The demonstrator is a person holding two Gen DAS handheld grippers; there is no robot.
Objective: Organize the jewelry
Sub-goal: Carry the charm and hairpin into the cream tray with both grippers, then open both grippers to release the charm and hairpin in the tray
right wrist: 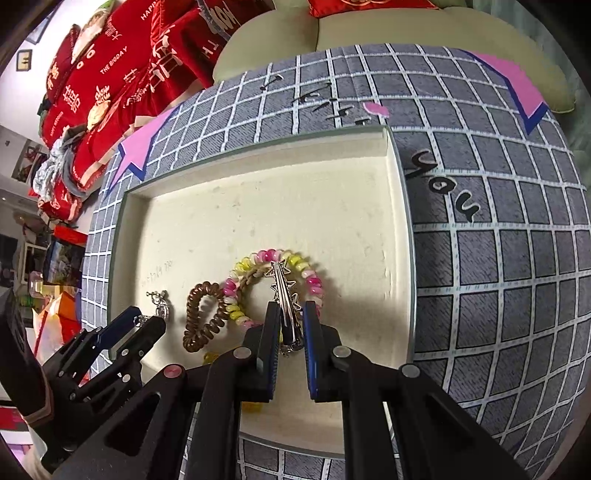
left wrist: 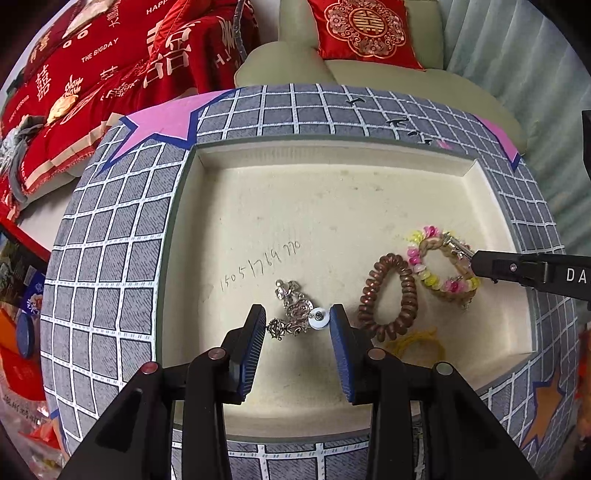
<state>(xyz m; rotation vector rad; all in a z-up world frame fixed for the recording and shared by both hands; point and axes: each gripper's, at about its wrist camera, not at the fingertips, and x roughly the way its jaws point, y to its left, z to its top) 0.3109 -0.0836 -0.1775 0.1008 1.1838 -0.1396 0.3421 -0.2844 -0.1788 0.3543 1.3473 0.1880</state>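
**Holding jewelry over the cream tray, both grippers loaded**

Left gripper (left wrist: 297, 321): jaws partly apart, clamped on a silver filigree ornament (left wrist: 293, 314). The blue ribbed pads bear on its two ends: a small openwork bead against the left pad, a white round disc (left wrist: 318, 319) against the right pad. The rest of the ornament sticks out forward past the fingertips, over the tray floor. Whether it touches the floor, cannot tell.

Right gripper (right wrist: 290, 321): jaws nearly together, pinching a silver hair clip with star shapes (right wrist: 282, 288). The clip runs forward out of the fingertips, and its tip overlaps the bead ring in both views. Left wrist view shows the same gripper coming in from the right edge, the clip end at the ring.

Tray (left wrist: 332, 155): shallow, cream-lined, sitting on a grey cloth with a white grid (left wrist: 110, 240) and pink star patches. Handwritten digits (left wrist: 258, 264) on the tray floor, just beyond the left gripper.

In the tray:
- pink, yellow and white bead ring (left wrist: 441, 266) with a braided tan loop inside it, right half of the tray
- brown spiral hair tie (left wrist: 388, 295), just left of the bead ring, touching or nearly touching it
- yellow band (left wrist: 417, 343), near side, just beside the hair tie, partly hidden behind the left gripper's right finger

Background: red bedding with white and gold lettering (left wrist: 110, 66), a red embroidered cushion (left wrist: 365, 29) on a pale sofa.
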